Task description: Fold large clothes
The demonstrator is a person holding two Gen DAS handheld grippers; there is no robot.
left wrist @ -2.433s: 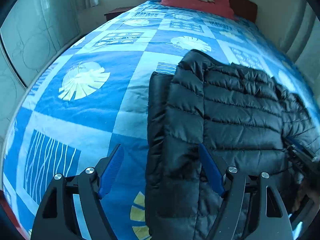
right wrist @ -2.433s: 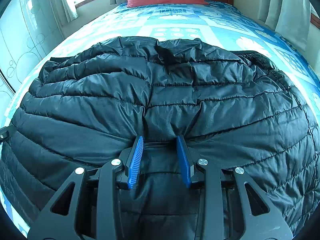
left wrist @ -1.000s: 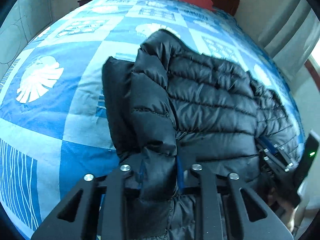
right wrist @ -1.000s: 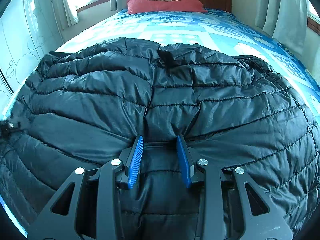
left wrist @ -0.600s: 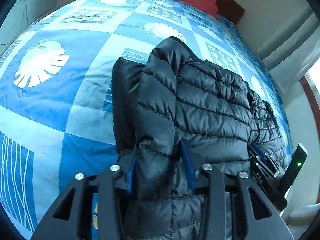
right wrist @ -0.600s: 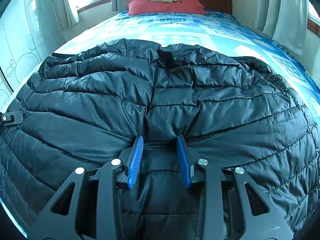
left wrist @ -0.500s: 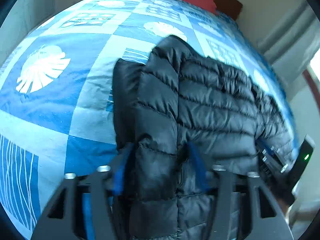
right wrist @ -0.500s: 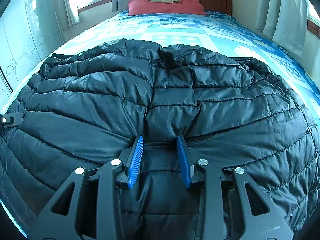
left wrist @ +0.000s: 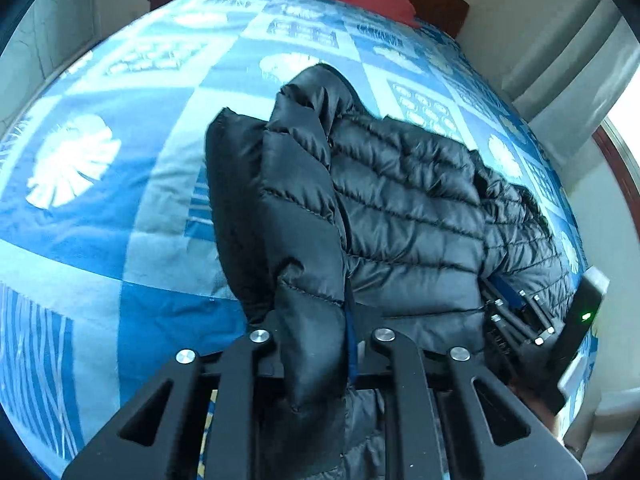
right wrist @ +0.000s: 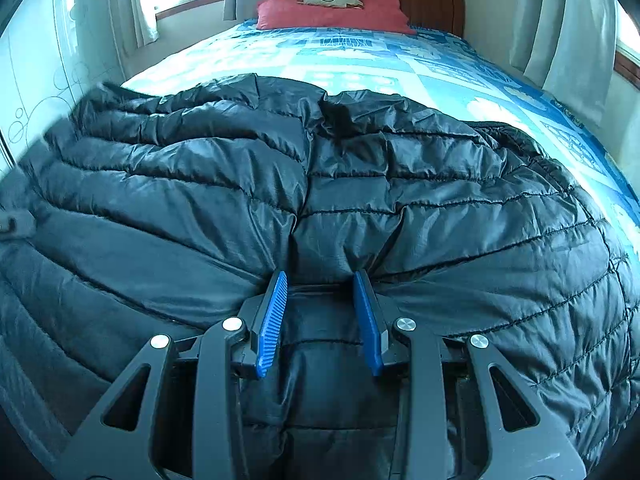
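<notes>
- A bedroom, with a wide bed (right wrist: 360, 56) under a blue and white patchwork cover, curtained windows on both sides, and a black quilted puffer jacket (right wrist: 360, 200) spread across the near end of the bed.
- Nearest, the left gripper (left wrist: 320, 344) has just been closing its jaws, and a thick fold of the jacket's left side sits between them; the padding bulges up over the fingers, so it pinches that fold tightly.
- The right gripper (right wrist: 320, 312) bites the jacket's near hem at about the middle, its blue pads (right wrist: 274, 312) partly apart with a bunched ridge of fabric squeezed between them.
- The step in hand looks like the first side fold: the left edge is doubled over onto the body, and the far sleeve is not yet turned in.
- The next move probably calls for carrying the gripped left fold across toward the middle while the right gripper pins the hem, keeping the slippery, puffy fabric from springing back.
- Farther off, the cover lies bare up to the red pillow (right wrist: 332, 12) against the wooden headboard (right wrist: 432, 4).
</notes>
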